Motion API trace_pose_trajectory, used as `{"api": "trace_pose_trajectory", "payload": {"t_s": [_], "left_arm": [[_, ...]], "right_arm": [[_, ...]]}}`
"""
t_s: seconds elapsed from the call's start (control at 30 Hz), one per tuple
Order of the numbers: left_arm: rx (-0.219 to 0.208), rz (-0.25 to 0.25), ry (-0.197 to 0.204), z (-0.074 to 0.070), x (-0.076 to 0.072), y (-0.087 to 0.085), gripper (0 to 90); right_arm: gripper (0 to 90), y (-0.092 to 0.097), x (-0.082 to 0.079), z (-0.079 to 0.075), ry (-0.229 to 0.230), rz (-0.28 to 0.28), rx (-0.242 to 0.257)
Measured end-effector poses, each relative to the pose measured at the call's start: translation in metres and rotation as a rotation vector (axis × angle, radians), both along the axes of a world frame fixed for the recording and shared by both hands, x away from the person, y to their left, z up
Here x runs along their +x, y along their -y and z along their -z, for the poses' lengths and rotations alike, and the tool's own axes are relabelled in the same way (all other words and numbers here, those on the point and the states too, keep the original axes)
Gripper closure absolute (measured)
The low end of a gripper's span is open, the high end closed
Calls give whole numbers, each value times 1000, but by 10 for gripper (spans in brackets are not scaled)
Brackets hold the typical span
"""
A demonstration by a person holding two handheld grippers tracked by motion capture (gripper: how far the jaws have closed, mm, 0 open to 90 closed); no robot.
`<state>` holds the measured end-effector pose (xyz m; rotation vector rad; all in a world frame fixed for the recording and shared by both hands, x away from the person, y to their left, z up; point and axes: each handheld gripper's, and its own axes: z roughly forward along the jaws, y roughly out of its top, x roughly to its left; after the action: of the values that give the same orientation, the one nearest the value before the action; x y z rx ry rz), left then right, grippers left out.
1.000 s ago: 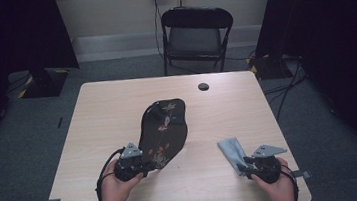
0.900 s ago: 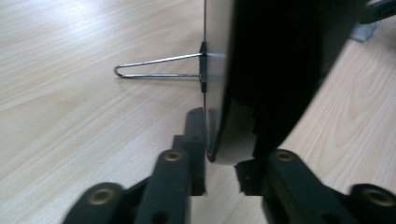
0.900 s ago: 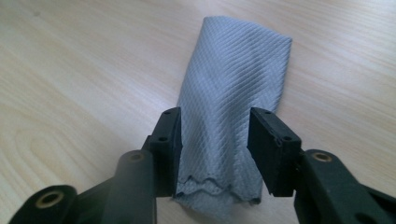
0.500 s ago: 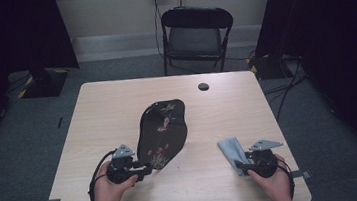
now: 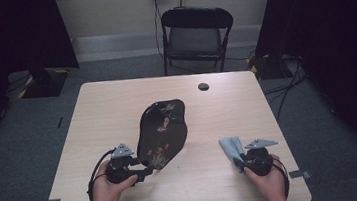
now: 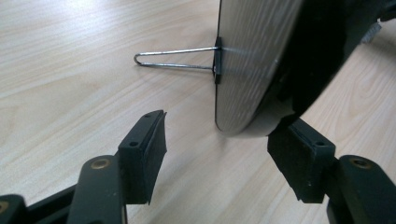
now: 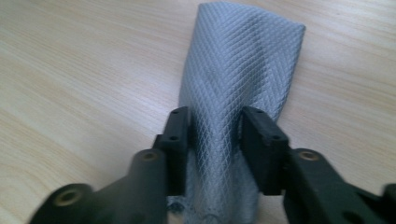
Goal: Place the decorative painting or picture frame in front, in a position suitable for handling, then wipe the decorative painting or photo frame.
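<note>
1. Step in hand, as I read it: prep for wiping. The black decorated tray (image 5: 162,132) stands tilted on a wire stand (image 6: 173,58) mid-tabletop (image 5: 116,102); the grey cloth (image 5: 231,147) lies at the near right.
2. Left tongs (image 5: 146,173) sit at the tray's lower edge. The jaws stand wide, have just been opening, and the tray rim (image 6: 243,116) sits between them with the pads not pressing.
3. Right tongs (image 7: 215,140) are narrow and have just been closing around a bunched fold of the cloth (image 7: 243,60). The pads look to be squeezing it.
4. Next move likely calls for lifting the cloth clear and bringing it to the tray face, with the left tongs re-gripping the rim to steady it.
5. Count: one tray, one cloth, one stand, one small dark disc (image 5: 203,86) at the far edge, one folding chair (image 5: 194,33) beyond.
</note>
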<state>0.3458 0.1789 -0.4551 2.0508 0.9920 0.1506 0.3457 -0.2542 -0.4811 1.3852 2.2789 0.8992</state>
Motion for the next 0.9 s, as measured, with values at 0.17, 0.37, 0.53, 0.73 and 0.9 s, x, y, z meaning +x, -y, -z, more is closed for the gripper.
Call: {"api": "trace_pose_trajectory", "payload": {"t_s": [0.17,0.37,0.53,0.73,0.9], "left_arm": [[-1,-7,-6,-1,-1,1,338],[-24,-8,-30,-6,-3,2,280],[-30,-18,-36,-5,-2,2,243],[-47,-28,-54,-5,-1,3,234],[-34,-15,-50,-7,-1,5,277]], "right_arm": [[758,-1,-1,0,-3,-6,22],[793,-3,-3,0,-3,-5,16],[803,-2,-2,-1,-21,-1,42],[809,-2,-3,-2,-26,-8,42],[812,-3,-4,-5,-38,-40,46]]}}
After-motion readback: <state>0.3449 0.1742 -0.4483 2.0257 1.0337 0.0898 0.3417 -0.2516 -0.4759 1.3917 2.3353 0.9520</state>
